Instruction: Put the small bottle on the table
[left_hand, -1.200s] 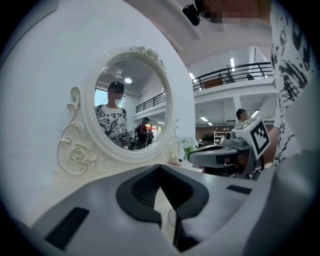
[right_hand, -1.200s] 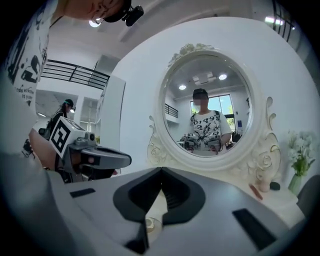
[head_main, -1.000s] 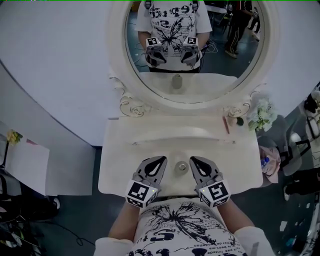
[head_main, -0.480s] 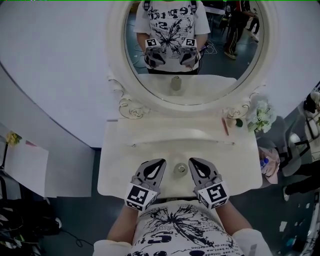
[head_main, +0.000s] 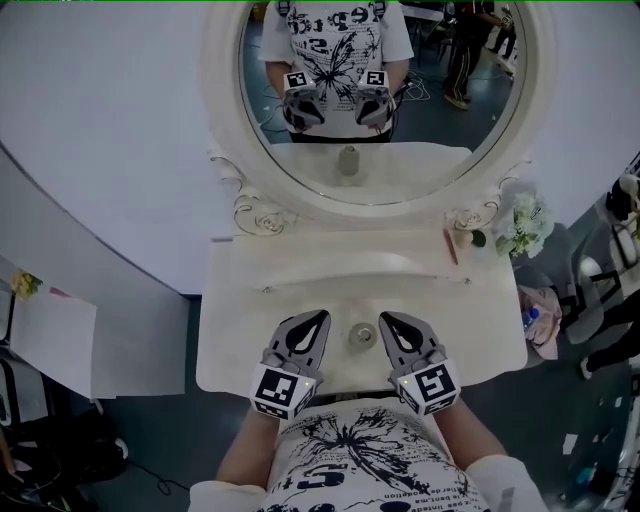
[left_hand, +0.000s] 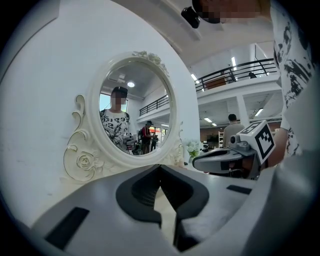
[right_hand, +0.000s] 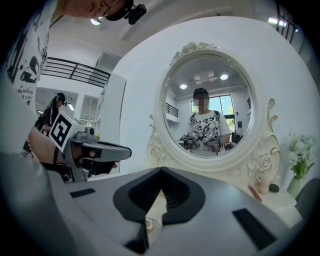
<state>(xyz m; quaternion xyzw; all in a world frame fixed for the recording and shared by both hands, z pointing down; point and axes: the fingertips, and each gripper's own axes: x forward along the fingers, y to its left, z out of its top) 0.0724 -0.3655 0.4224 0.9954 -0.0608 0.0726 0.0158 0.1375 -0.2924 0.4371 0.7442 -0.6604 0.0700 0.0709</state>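
A small pale bottle (head_main: 362, 335) stands upright near the front edge of the cream dressing table (head_main: 240, 330). It sits between my two grippers, apart from both. My left gripper (head_main: 321, 317) is just left of it, shut and empty. Just right of the bottle is my right gripper (head_main: 385, 319), also shut with nothing held. In the left gripper view the jaws (left_hand: 160, 167) meet, and the right gripper (left_hand: 200, 161) shows beyond them. In the right gripper view the closed jaws (right_hand: 160, 171) leave a low gap through which the bottle's top (right_hand: 148, 225) shows.
A large oval mirror (head_main: 380, 100) in an ornate white frame rises at the table's back. A thin pink stick (head_main: 452, 248), small items (head_main: 476, 240) and a white flower bunch (head_main: 522, 226) sit at the back right. A raised ledge (head_main: 365, 268) crosses the tabletop.
The head view has shifted slightly, so the mirror sits higher in frame. Both grippers stay shut beside the bottle with almost no movement.
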